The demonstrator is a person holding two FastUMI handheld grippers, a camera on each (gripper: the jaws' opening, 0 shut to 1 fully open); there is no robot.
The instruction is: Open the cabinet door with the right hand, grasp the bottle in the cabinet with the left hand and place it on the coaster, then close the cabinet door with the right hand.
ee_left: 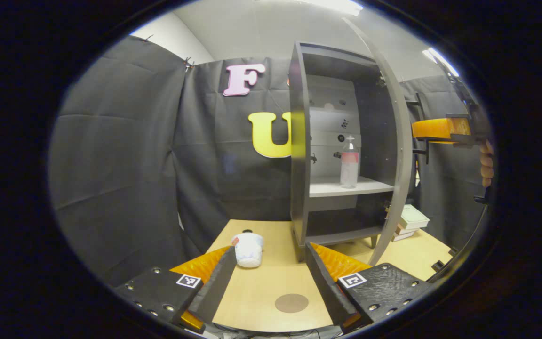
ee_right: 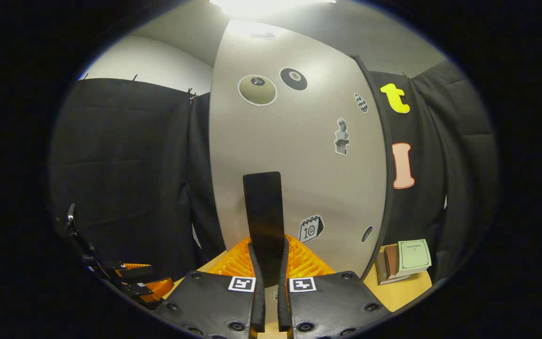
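Right tool (ee_right: 271, 282) grips door handle (ee_right: 262, 212); left tool (ee_left: 268, 278) gapes.

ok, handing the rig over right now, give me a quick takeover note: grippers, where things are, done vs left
Right gripper: shut on the black door handle, holding the cabinet door open.
Left gripper: open, empty, low over the table, facing the cabinet.
Bottle: upright on the cabinet's middle shelf, untouched.
Coaster: on the table between the left fingers, bare.
Done: door opened.
Left: grasp the bottle with the left, set it on the coaster, close the door with the right.
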